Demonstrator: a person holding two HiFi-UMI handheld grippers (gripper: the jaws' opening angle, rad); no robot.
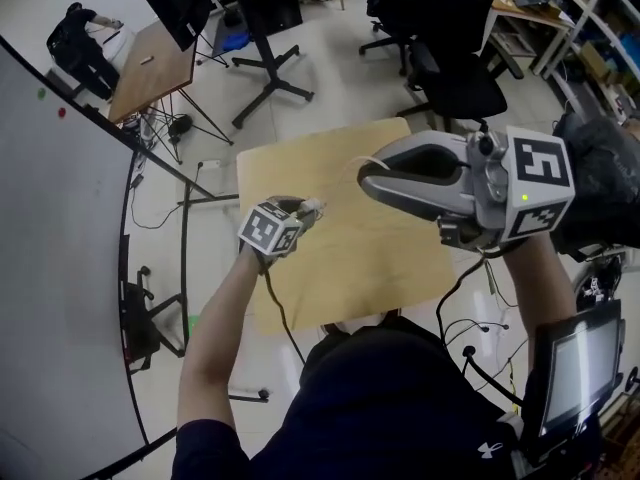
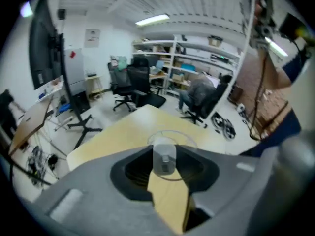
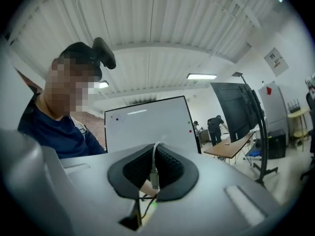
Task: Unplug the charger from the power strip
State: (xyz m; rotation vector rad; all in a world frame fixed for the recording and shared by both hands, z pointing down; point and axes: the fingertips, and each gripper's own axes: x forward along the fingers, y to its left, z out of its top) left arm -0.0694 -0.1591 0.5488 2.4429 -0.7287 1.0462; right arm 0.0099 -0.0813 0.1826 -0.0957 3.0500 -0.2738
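My left gripper [image 1: 310, 209] hangs low over the wooden table [image 1: 330, 258], its jaws shut on a small white charger block [image 2: 164, 155]. A thin clear cable loops around the charger's far side. Up near my head, my right gripper [image 1: 364, 174] is level and points left. In the right gripper view its jaws [image 3: 154, 170] are shut on a thin white cable [image 3: 154, 161] whose plug end hangs between the pads. No power strip shows in any view.
Black office chairs [image 1: 455, 73] stand past the table's far edge. A whiteboard [image 1: 60, 268] runs along the left, with a second desk [image 1: 150, 68] and a screen stand [image 1: 265, 78] behind it. Cables [image 1: 480, 318] trail down at the right, beside a small screen [image 1: 580, 368].
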